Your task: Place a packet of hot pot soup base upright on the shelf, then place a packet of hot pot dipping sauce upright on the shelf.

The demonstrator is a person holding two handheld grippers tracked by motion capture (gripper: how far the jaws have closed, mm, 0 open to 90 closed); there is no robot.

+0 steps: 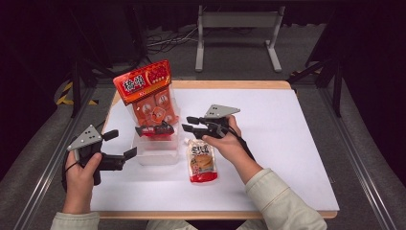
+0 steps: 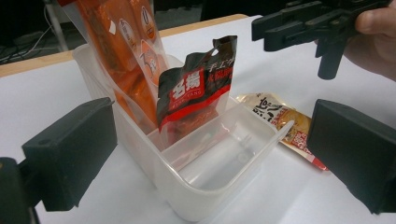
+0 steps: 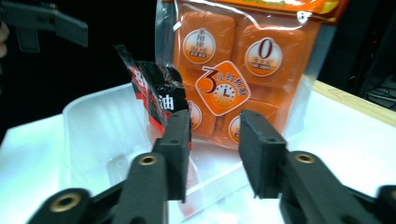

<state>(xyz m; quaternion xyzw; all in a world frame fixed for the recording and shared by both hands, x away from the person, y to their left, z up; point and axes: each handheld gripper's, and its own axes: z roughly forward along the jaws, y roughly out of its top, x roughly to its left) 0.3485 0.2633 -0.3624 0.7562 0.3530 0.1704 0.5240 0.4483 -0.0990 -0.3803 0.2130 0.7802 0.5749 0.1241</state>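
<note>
The flat pouch (image 1: 201, 164) is found lengthwise on the desk (image 1: 287, 143), just below the released right tongs (image 1: 191, 124), nearer than the released left tongs (image 1: 122, 143).

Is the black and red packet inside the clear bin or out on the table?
Inside: the black and red packet stands upright in the clear bin, behind its divider, beside the orange pack.

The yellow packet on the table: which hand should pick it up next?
Probably the right. The right gripper has open, empty jaws and hovers just above the yellow packet. The left gripper sits across the clear bin from it.
</note>
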